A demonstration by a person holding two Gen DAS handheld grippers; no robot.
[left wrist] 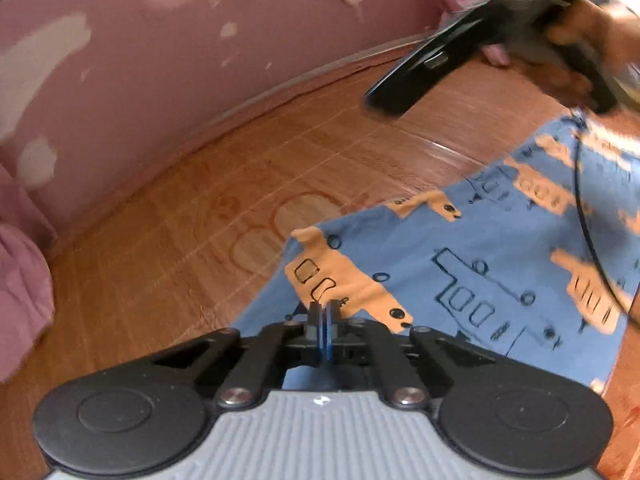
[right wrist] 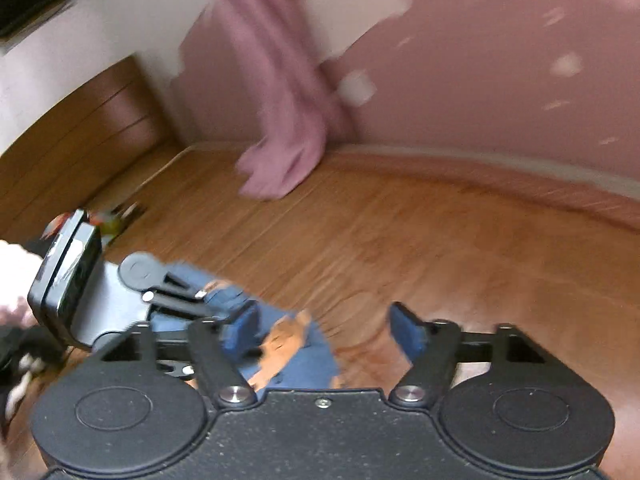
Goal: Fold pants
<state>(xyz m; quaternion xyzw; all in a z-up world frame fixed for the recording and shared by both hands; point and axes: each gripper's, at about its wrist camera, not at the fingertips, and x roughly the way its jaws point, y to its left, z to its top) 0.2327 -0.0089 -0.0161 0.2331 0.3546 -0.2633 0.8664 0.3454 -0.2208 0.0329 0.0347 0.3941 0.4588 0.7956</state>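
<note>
While L gripper [left wrist: 324,312] pinches pants [left wrist: 480,248], R gripper [right wrist: 324,330] gapes

A room in a home is shown. A wood-patterned floor [left wrist: 168,216] is met by a pink wall [right wrist: 460,80] with patches of flaked paint, and a pink curtain [right wrist: 276,92] is hung down to the floor in the corner.

One pants [left wrist: 480,264], blue with orange print, centre-right of left wrist view. Two grippers: left gripper [left wrist: 323,312] at bottom centre, right gripper [right wrist: 324,332] at bottom centre of right wrist view. One pink curtain [right wrist: 280,92] at upper centre. One wooden floor [right wrist: 440,240].
</note>
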